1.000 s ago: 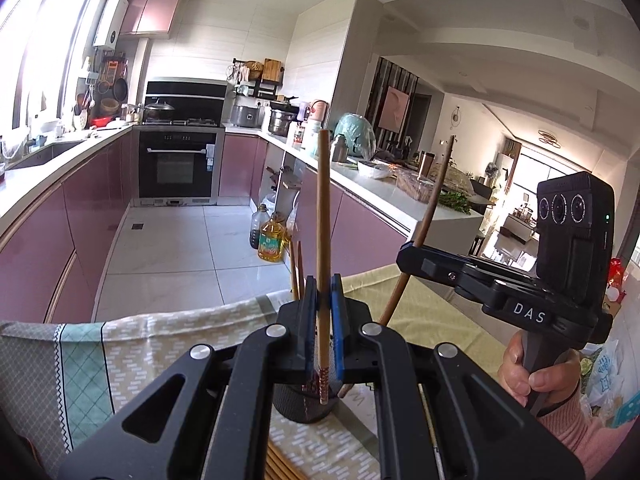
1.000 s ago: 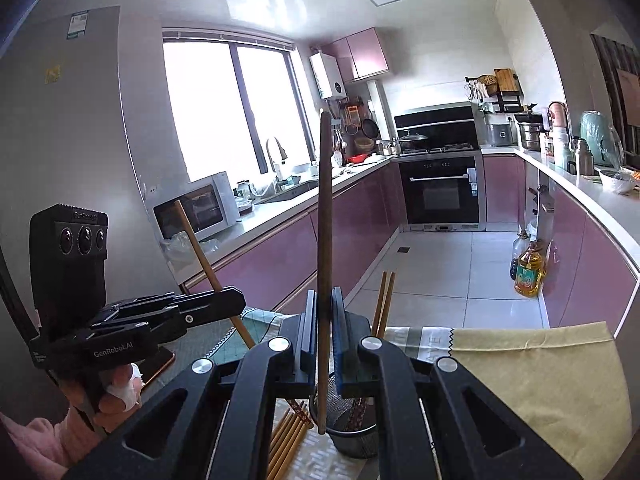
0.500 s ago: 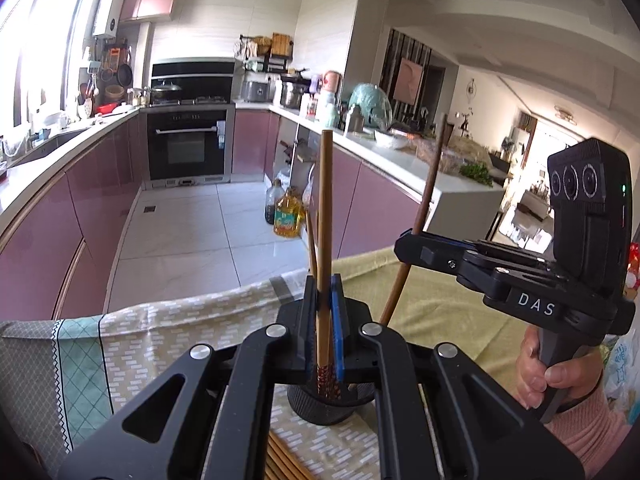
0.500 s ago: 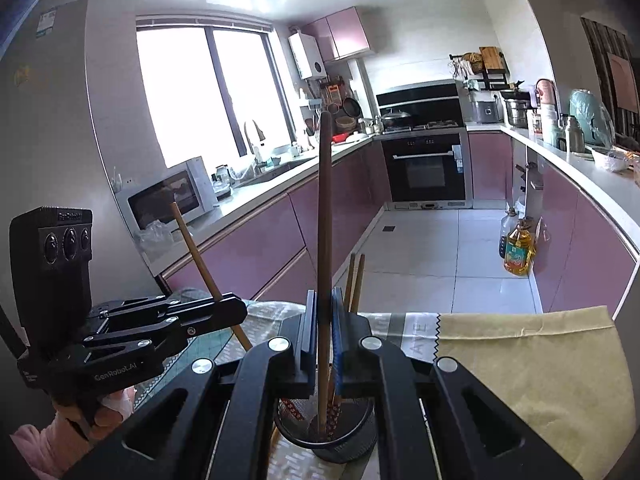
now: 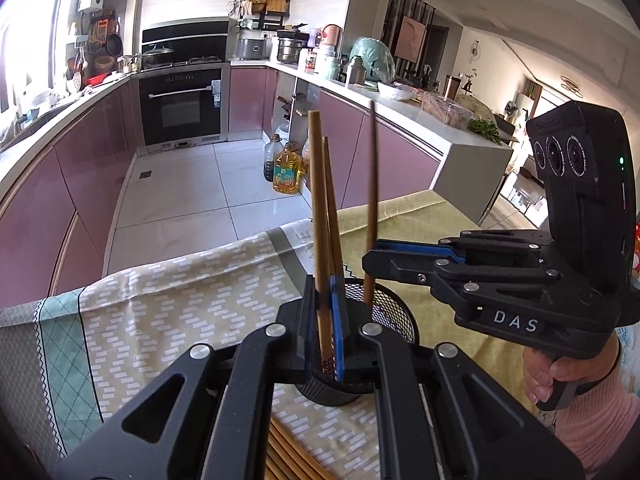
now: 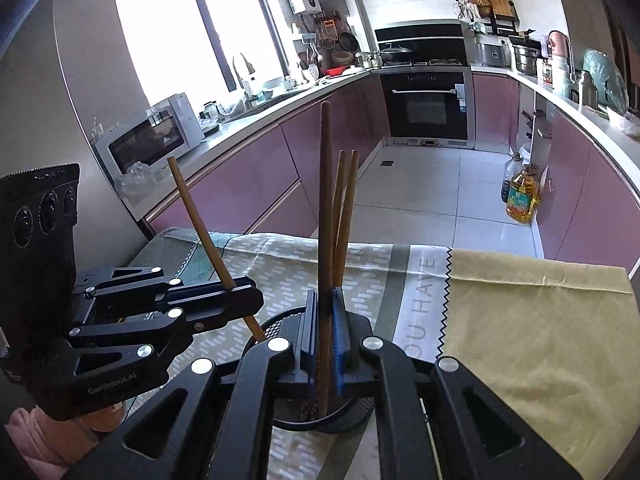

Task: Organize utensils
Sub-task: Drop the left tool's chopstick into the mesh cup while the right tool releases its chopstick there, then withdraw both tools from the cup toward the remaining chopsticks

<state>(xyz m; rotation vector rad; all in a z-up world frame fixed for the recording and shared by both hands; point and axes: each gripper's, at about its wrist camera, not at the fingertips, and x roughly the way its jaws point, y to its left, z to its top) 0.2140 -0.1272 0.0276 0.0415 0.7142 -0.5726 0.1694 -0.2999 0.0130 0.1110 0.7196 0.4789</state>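
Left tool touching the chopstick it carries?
Touching. Left wrist view: the left tool is clamped on the chopstick, both pads pressed against it, no gap, above the mesh cup.

Daylight pours through the window (image 6: 192, 36) on the left of the right wrist view, blown out to pure white, and whitens the top left corner of the left wrist view. The floor tiles (image 5: 192, 196) carry soft glare. Both views are sharp, bright at centre, strongly bowed by fisheye distortion, with dark vignetting in all 4 corners.
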